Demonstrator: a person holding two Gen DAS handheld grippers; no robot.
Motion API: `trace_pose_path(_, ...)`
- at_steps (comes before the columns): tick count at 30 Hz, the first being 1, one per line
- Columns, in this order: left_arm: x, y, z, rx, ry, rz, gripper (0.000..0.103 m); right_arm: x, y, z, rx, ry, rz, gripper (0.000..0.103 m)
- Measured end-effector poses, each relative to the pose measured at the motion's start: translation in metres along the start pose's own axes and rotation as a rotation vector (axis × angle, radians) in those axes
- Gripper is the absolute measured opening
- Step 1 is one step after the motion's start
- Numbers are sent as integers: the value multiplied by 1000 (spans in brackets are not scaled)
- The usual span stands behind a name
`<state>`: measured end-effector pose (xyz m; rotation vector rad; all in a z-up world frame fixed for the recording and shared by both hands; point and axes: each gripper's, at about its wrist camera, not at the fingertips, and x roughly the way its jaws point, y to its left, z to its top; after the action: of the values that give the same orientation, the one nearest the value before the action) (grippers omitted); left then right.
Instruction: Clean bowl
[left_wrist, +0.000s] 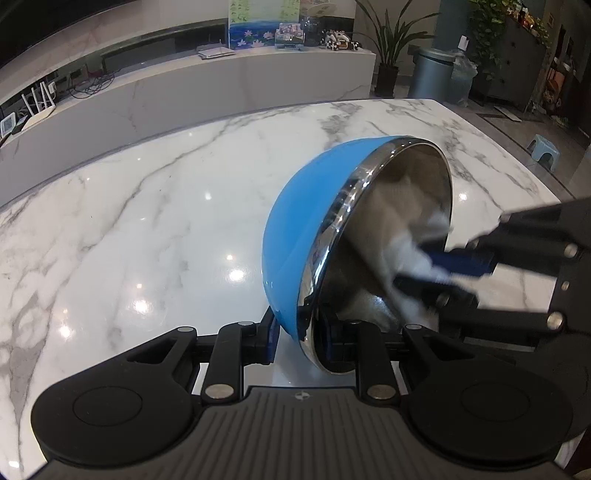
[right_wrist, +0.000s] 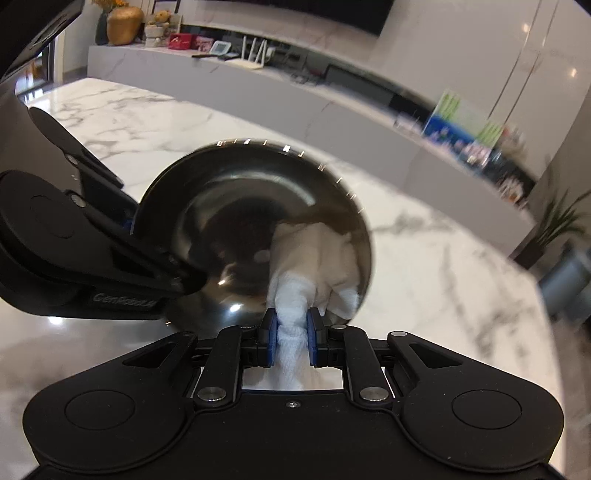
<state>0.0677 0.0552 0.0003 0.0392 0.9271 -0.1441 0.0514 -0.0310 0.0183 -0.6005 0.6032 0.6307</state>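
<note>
A bowl (left_wrist: 310, 236), blue outside and shiny steel inside, is tipped on its side above the marble table; its steel inside faces the right wrist view (right_wrist: 236, 221). My left gripper (left_wrist: 301, 341) is shut on the bowl's rim at its lower edge, one finger outside, one inside. My right gripper (right_wrist: 291, 341) is shut on a bunched white cloth (right_wrist: 314, 254) and presses it against the bowl's inner wall at the right. The right gripper (left_wrist: 443, 269) with the cloth (left_wrist: 410, 258) shows blurred in the left wrist view.
A white marble table (left_wrist: 147, 221) spreads under both grippers. A long marble counter (left_wrist: 221, 81) with a painting, boxes and routers runs behind it. A grey bin (left_wrist: 432, 74), potted plants and a small blue stool (left_wrist: 546, 147) stand on the floor at the far right.
</note>
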Motion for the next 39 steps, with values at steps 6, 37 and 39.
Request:
trace_pose_path(6,1,2,1,-17,-8,-7,20,8,0,-1,1,22,22,13)
trace_pose_path(37,0,1,0,7,-20,-5,18,5,14,-3,-111,3,-40,14)
trace_pose_path(39,0,2,0,0,-22,-8,18,5,13,-3,-97,8,-28,14)
